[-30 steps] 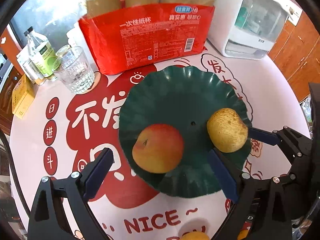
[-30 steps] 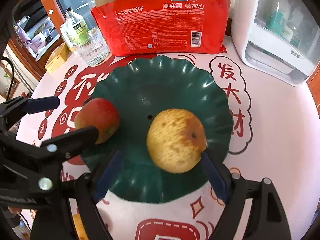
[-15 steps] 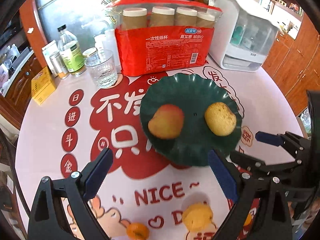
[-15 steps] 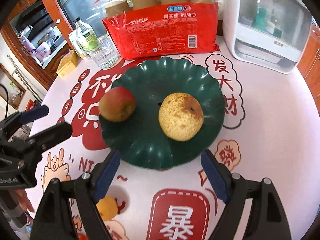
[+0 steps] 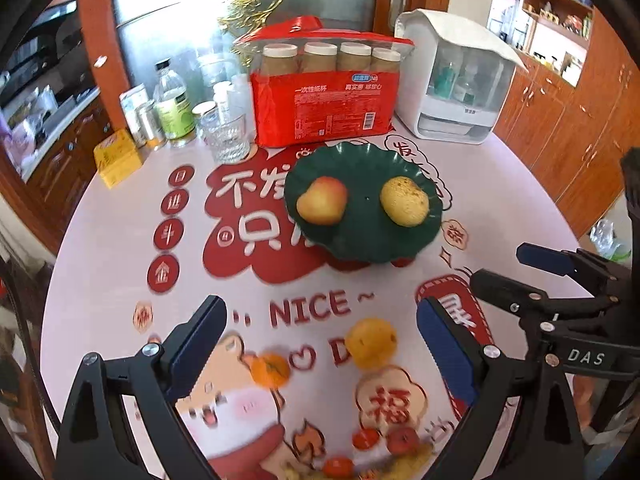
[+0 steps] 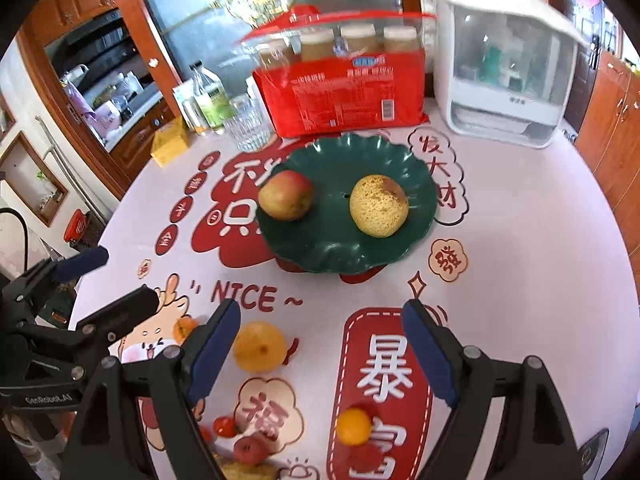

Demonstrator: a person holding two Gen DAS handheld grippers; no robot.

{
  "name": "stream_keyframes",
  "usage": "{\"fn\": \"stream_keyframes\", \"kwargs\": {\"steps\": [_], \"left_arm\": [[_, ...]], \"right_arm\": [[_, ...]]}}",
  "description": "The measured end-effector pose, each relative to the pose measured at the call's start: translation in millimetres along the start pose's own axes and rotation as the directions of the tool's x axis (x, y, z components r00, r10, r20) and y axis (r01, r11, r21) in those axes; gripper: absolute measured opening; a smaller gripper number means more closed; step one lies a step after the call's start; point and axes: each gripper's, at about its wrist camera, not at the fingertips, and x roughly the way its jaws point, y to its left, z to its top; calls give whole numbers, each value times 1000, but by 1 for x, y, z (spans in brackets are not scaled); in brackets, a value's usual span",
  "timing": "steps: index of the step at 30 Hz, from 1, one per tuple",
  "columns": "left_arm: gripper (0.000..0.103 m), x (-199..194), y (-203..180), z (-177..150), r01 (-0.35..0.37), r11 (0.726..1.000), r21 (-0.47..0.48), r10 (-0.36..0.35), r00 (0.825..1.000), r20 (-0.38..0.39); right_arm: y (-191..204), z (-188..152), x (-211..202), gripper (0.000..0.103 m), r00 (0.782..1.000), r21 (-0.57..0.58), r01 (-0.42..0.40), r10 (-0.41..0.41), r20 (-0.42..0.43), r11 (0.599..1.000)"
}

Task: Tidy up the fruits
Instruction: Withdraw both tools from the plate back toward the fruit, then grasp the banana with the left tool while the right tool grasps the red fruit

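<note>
A green scalloped plate (image 5: 362,160) (image 6: 344,152) holds a red-yellow apple (image 5: 322,205) (image 6: 285,194) on its left and a speckled yellow pear (image 5: 404,201) (image 6: 379,205) on its right. Loose on the table nearer me lie a yellow fruit (image 5: 371,342) (image 6: 259,346), a small orange (image 5: 270,369) (image 6: 353,426) and small red fruits (image 5: 402,440) (image 6: 249,449). My left gripper (image 5: 320,340) is open and empty above the table's near part. My right gripper (image 6: 320,348) is open and empty too; it also shows in the left wrist view (image 5: 508,276).
At the back stand a red pack of paper cups (image 5: 324,88), a white appliance (image 5: 452,80), a glass tumbler (image 5: 224,136), bottles (image 5: 172,108) and a yellow box (image 5: 118,156). The round table has a printed red-and-white cover (image 6: 520,240).
Both grippers have pulled back and up from the plate, leaving the apple and pear on it. The loose fruits at the near edge have come into view.
</note>
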Motion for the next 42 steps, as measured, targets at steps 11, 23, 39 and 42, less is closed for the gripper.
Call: {"fn": "stream_keyframes", "kwargs": {"steps": [11,23,39,42], "left_arm": [[96,-61,8,-62,-45,998,-49,46,999,15],[96,-73,1,-127,-60,997,-57,58,998,-28],[77,-9,-50,-182,39,952,305,2,991,-135],[74,2,-57,-185,50,924,379,7,989,-148]], "right_arm": [[21,-44,-64,83,996,-100,-31,39,74,994],[45,-95,-83,84,999,-264,-24,34,32,964],[-1,-128,-46,83,995,-139,-15,1,-98,990],[-8,-131,-38,83,993,-120,-12,-3,-120,993]]}}
